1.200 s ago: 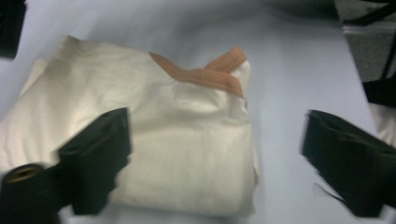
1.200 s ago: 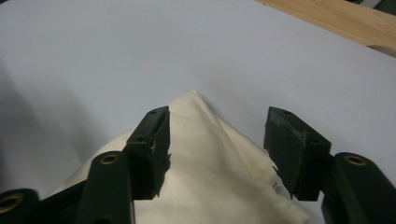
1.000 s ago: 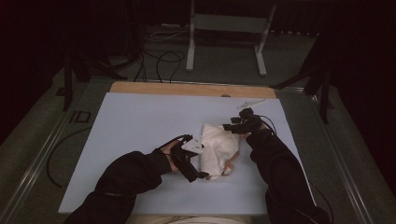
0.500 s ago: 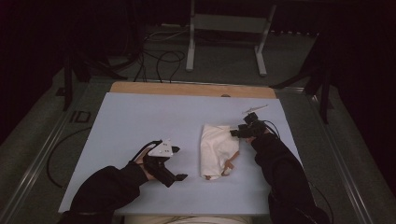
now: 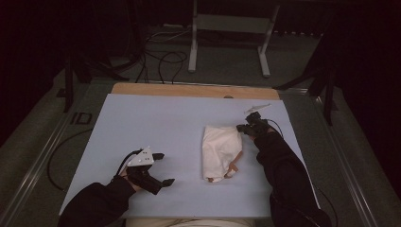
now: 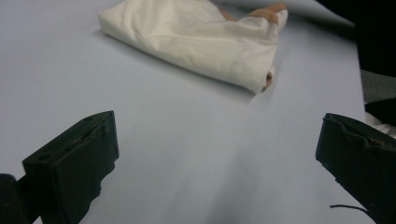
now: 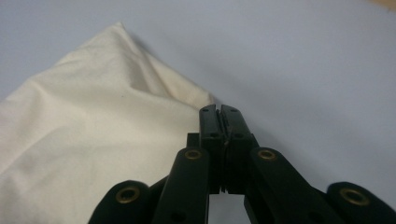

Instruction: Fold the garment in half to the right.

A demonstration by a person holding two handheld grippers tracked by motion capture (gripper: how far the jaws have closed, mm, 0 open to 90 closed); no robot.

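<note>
Right gripper view: the right gripper (image 7: 219, 112) has its jaws pressed together, having just closed. The cloth (image 7: 93, 116) edge lies just left of the tips and touching them. Whether a fold is caught between them cannot be told. Left gripper (image 6: 217, 123) jaws stand spread wide and empty over the bare table (image 6: 187, 168) – the cloth lies well ahead of them, folded flat.

Step in hand, as judged: securing the far corner for a fold or a lift. Next move: confirm the pinch, then bring the left jaws to a near edge.
</note>
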